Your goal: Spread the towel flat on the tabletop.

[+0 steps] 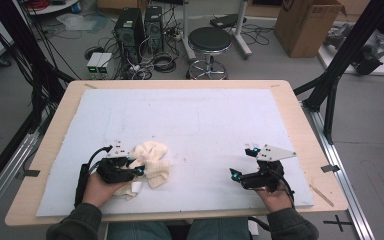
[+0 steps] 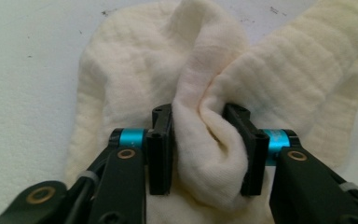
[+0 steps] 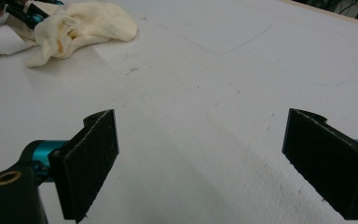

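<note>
Two grippers are over the table, and one of them has work in it: the left gripper (image 2: pixel 204 151) pinches a thick fold of the cream cloth (image 1: pixel 150 159), which lies bunched near the table's (image 1: pixel 180 86) front-left corner, on the pale mat (image 1: pixel 205 125) that covers it. The right gripper (image 3: pixel 209 163) rests near the front-right corner, jaws spread wide with nothing between them, well apart from the cloth. The step in hand looks like the first grasp, before the cloth is lifted or spread. The next move probably calls for the right gripper to cross toward the cloth and take a free edge, so both can pull it flat.
</note>
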`<state>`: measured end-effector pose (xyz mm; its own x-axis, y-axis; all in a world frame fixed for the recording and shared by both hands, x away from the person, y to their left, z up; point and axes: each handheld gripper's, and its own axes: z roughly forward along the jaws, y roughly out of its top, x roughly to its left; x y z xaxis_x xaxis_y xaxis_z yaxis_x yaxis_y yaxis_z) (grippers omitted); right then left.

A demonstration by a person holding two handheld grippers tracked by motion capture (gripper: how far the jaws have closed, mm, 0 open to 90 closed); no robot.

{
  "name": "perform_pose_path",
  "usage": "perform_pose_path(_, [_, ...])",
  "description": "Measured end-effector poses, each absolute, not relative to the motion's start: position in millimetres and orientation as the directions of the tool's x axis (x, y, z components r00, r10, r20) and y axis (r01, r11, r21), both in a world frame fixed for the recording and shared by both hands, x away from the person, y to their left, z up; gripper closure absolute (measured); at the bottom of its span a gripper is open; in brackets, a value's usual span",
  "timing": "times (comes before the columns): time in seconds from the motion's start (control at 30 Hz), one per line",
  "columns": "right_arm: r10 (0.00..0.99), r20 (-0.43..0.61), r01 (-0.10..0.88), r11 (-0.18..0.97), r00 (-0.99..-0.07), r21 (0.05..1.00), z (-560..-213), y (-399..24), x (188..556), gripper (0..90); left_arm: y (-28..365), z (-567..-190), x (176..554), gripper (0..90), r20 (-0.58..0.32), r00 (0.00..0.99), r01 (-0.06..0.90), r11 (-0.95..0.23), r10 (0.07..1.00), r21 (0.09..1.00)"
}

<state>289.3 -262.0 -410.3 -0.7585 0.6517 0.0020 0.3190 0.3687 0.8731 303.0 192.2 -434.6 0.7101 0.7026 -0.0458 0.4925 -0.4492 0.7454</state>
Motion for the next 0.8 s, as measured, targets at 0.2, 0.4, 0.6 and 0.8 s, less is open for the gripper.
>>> perform_pose_path(0.2, [0.648,0.004,0.32,0.37,-0.761,0.872,-410,-260,289,9.8,190,-435,302,74.8,-0.038,0.713,0.487,-0.455,0.7,0.746])
perform_pose_path(0.4, [0.641,0.004,0.317,0.373,-0.767,0.872,-410,-260,290,9.8,189,-433,299,80.6,-0.022,0.716,0.467,-0.456,0.697,0.758])
perform_pose_path(0.6, [0.639,0.011,0.32,0.371,-0.769,0.872,-411,-260,290,9.8,186,-428,296,81.8,-0.013,0.72,0.447,-0.449,0.693,0.774])
perform_pose_path(0.8, [0.64,0.02,0.318,0.354,-0.768,0.879,-409,-260,289,9.8,178,-418,296,82.1,0.001,0.737,0.42,-0.459,0.676,0.783])
